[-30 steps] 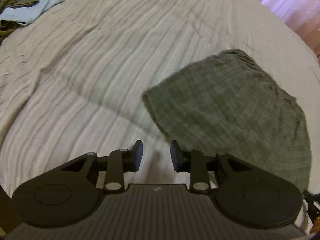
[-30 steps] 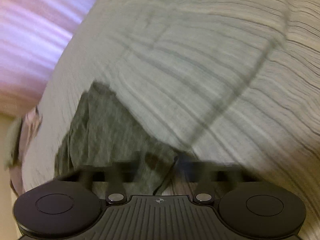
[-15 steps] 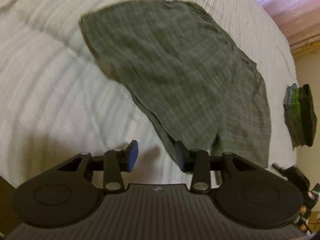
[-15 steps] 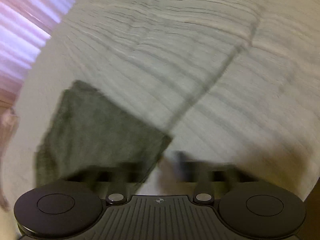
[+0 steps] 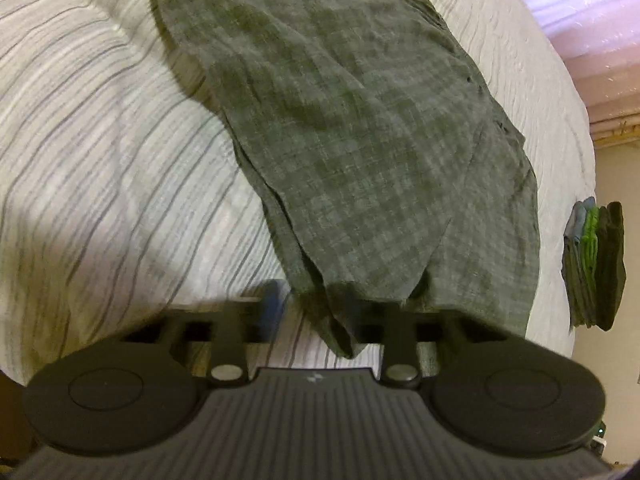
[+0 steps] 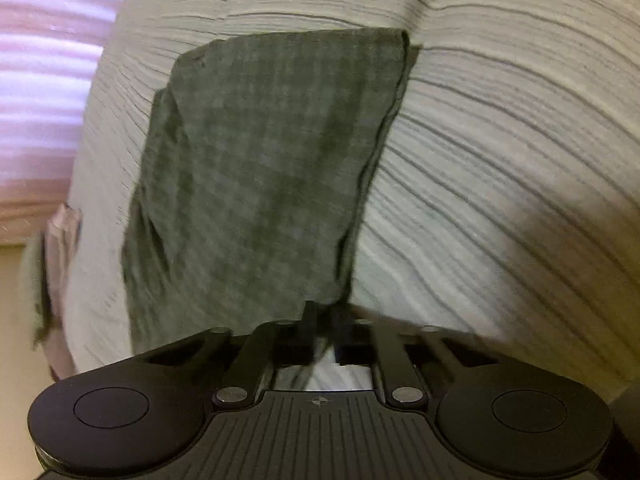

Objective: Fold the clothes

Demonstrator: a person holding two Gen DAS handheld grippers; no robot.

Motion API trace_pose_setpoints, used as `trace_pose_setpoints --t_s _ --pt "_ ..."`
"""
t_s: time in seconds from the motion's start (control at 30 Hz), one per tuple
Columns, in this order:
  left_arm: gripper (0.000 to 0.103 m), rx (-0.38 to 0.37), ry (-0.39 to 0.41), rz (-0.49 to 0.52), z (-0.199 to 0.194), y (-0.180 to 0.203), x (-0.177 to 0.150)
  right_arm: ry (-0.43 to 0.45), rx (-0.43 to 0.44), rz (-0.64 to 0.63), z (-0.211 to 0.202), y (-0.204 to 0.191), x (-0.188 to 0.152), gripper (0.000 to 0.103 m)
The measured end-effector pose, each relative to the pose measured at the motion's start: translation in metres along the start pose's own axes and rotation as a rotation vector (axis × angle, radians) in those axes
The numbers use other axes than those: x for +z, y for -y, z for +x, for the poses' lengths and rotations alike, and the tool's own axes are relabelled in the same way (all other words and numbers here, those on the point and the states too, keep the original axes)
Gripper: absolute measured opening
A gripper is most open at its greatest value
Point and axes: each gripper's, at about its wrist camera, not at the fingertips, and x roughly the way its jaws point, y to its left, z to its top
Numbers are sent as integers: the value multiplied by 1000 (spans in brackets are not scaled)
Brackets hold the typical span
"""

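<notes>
Two near corners of the green checked garment (image 5: pixel 352 140) are what I am working. It lies flat on the striped bedspread (image 5: pixel 100 140), already doubled on itself, its long axis running away from me.

The right gripper (image 6: pixel 325 320) has just snapped closed, and its jaws now pinch the garment's near right corner. The left gripper (image 5: pixel 312 312) has just been closing too. The near left corner hangs between its blurred jaws, but a gap shows there, so I do not count that corner as caught.

To do this fold well, I would confirm the left pinch before lifting. Then I would raise both corners together, keep the near hem taut and level between them, and carry it over to the far edge so the layers meet square. An uneven lift would probably skew the loose under-layer on the side toward the curtain (image 5: pixel 580 8).

Beyond the far edge there is plenty of open bedspread. On the curtain side the mattress edge is near, and a stack of folded clothes (image 5: pixel 596 268) sits there, well apart from the garment.
</notes>
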Motion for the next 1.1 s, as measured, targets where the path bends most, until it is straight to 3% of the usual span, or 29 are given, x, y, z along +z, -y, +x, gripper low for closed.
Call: trace_pose_setpoints --t_s 0.13,0.27,0.33,0.37,0.43,0.5,0.6,0.67,0.83,0.93,1.1 --pt "0 -55 -2 20 -7 5 -13 30 -21 -40 -17 2 -5 0" --pt "0 -42 -34 23 -6 6 -24 34 -114 -94 -21 4 -9 0" --pt "0 -36 -44 -1 -6 4 -27 24 -96 -52 -25 7 -8 4" --pt "2 -35 -38 -3 -9 3 -26 25 -76 -38 -29 7 -9 27" --pt "9 -39 2 24 -22 5 -20 26 -31 -39 -35 0 -13 63" --pt "15 -37 42 51 -34 5 -14 20 15 -77 -35 -12 -21 63" --pt "15 5 96 56 -44 -1 2 -6 73 -147 -31 -30 -35 61" --pt "15 27 121 25 -52 -12 13 -66 82 -214 -17 -42 -50 50" --pt "17 71 174 -20 -71 -38 35 -229 145 -251 28 -64 -90 46" --pt "17 87 186 -34 -77 -48 43 -293 144 -204 49 -63 -104 40" --pt "17 92 187 -51 -80 -53 52 -309 135 11 82 -52 -107 31"
